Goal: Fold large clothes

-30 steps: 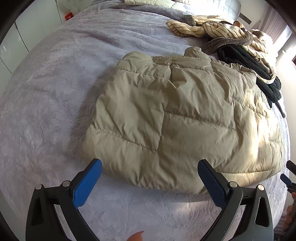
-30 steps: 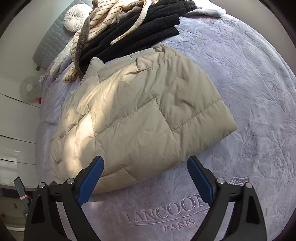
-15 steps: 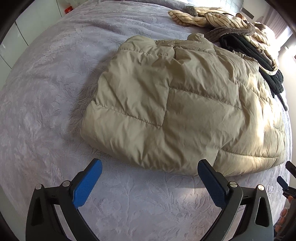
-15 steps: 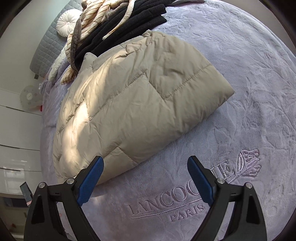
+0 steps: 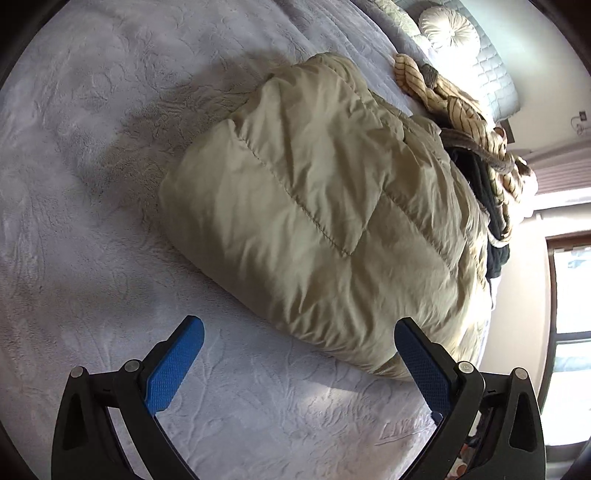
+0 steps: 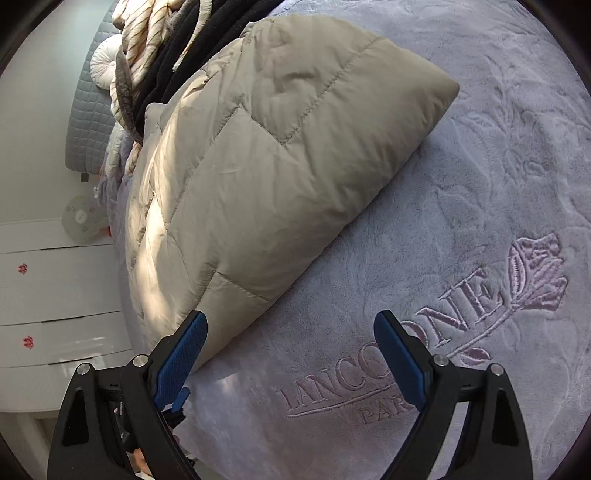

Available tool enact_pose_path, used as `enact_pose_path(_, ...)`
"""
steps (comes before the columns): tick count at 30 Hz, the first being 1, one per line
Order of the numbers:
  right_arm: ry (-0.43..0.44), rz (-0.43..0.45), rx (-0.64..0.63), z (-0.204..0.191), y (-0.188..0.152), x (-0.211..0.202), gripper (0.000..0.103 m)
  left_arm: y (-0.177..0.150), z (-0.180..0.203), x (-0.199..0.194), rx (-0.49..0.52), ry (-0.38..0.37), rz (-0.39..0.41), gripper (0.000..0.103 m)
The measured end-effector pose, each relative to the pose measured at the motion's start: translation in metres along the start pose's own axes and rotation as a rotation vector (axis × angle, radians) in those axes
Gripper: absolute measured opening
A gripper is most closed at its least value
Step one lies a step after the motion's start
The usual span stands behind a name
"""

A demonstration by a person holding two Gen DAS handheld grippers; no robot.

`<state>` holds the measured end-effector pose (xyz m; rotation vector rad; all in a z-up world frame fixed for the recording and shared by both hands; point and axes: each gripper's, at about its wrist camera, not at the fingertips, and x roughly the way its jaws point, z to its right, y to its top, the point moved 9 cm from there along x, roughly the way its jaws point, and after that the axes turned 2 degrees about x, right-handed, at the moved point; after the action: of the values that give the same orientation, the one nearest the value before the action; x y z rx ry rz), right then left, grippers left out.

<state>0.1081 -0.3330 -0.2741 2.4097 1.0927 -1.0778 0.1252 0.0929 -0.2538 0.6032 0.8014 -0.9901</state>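
A beige quilted puffer jacket [image 5: 325, 206] lies folded on the lilac bed blanket [image 5: 92, 184]; it also shows in the right wrist view [image 6: 258, 166]. My left gripper [image 5: 299, 347] is open and empty, just short of the jacket's near edge, its right finger [image 5: 421, 362] close to the hem. My right gripper [image 6: 291, 339] is open and empty at the jacket's near corner, its left finger [image 6: 181, 350] beside the hem, over the blanket's embroidered lettering [image 6: 388, 362].
A pile of striped and black clothes [image 5: 476, 147] lies behind the jacket, also in the right wrist view [image 6: 173, 48]. A round white cushion [image 5: 448, 31] leans on the grey headboard. White drawers [image 6: 55, 295] stand left of the bed, a window [image 5: 569, 332] on the right.
Both grippers have swung and tilted toward the jacket's near edge, each view rolling sideways. The jacket has not moved. Both grippers stay open.
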Motion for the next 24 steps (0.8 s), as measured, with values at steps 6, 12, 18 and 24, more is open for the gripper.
enact_pose_path(6,0.101,-0.003,0.087,-0.002,0.012,0.014,0.093,0.013,-0.001,0.022,-0.052,-0.078,-0.021,0.103)
enact_pose_path(12,0.191,-0.023,0.12,-0.01,0.023,0.037,0.093,0.029,0.012,0.037,-0.044,-0.104,0.008,0.103)
enact_pose_path(18,0.296,-0.032,0.146,-0.026,0.038,0.058,0.093,0.047,0.021,0.057,-0.088,-0.106,0.035,0.103)
enact_pose_path(24,0.331,-0.018,0.192,-0.029,0.046,0.062,0.094,0.053,0.017,0.059,-0.124,-0.085,0.072,0.067)
